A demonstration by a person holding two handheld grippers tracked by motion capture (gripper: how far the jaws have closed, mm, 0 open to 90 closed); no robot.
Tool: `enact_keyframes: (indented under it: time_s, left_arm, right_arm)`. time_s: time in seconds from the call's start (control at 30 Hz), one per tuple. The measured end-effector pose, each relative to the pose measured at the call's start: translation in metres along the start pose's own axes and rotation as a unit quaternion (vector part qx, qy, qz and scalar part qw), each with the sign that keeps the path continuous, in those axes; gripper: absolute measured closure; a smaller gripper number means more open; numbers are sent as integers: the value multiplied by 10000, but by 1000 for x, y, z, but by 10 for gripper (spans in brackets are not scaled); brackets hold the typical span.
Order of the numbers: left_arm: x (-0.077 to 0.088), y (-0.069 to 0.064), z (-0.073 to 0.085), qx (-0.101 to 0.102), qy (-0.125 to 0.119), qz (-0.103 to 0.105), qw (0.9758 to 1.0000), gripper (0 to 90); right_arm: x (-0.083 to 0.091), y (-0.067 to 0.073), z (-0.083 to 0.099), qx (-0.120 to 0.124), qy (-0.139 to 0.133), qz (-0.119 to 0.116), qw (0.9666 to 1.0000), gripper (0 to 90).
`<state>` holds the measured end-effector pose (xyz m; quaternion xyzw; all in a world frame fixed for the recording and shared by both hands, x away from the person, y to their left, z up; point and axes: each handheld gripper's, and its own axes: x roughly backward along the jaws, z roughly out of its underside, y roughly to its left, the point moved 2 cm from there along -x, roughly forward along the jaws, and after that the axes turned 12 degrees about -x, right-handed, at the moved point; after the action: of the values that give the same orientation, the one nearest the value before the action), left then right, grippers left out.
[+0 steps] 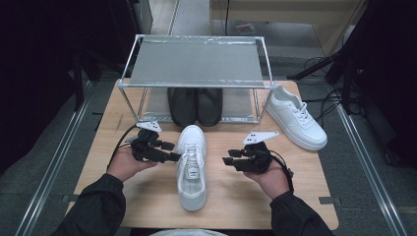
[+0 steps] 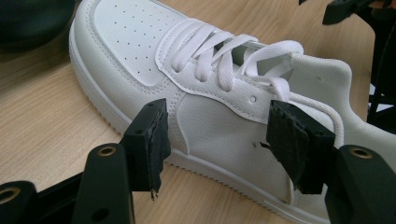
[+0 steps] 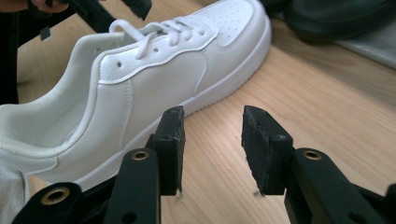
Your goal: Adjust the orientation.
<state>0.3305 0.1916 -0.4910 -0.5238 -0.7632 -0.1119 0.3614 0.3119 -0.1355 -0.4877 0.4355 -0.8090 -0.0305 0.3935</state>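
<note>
The white shoe point(image 1: 191, 167) lies on the counter point(image 1: 147, 196) between the two grippers, toe toward the rack point(image 1: 196, 64). The left gripper point(image 1: 173, 151) is wide open, jaws just beside the shoe's side but not pressing it. The right gripper point(image 1: 227, 161) is about half open, holds nothing and sits apart from the shoe. If the left one closes from here, it may only pinch the soft side or catch a lace point(image 2: 219, 60). Then the shoe could tip or slip out. A push could also slide it into the black shoes point(image 1: 195, 105) under the rack.
</note>
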Motion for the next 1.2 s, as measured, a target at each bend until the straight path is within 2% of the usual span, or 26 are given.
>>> enact_keyframes:
  time_s: [0.2,0.3,0.43,0.53,0.67,0.77,0.93,1.2]
  left_arm:
    - [2,1,-1,47,-57,47,10000,398]
    - [1,1,-1,-5,-18,27,10000,398]
    - [1,0,-1,-14,9,0,10000,396]
    - [3,0,0,63,-47,32,10000,396]
    - [3,-3,0,29,-47,21,10000,394]
    - [4,-6,1,11,-61,33,10000,390]
    - [7,-8,4,44,-96,22,9999,386]
    - [12,-14,10,117,-137,-26,9998,372]
  right_arm:
    - [13,-14,-1,-150,-163,146,9996,601]
    - [22,-25,-4,-313,-261,237,9989,591]
    - [27,-34,-5,-328,-326,330,9984,594]
    - [32,-41,-7,-402,-365,408,9977,594]
    - [40,-51,-9,-437,-461,488,9968,596]
    - [50,-63,-12,-535,-571,619,9950,600]
    - [61,-74,-15,-642,-730,699,9928,601]
    - [73,-98,-21,-787,-794,895,9897,604]
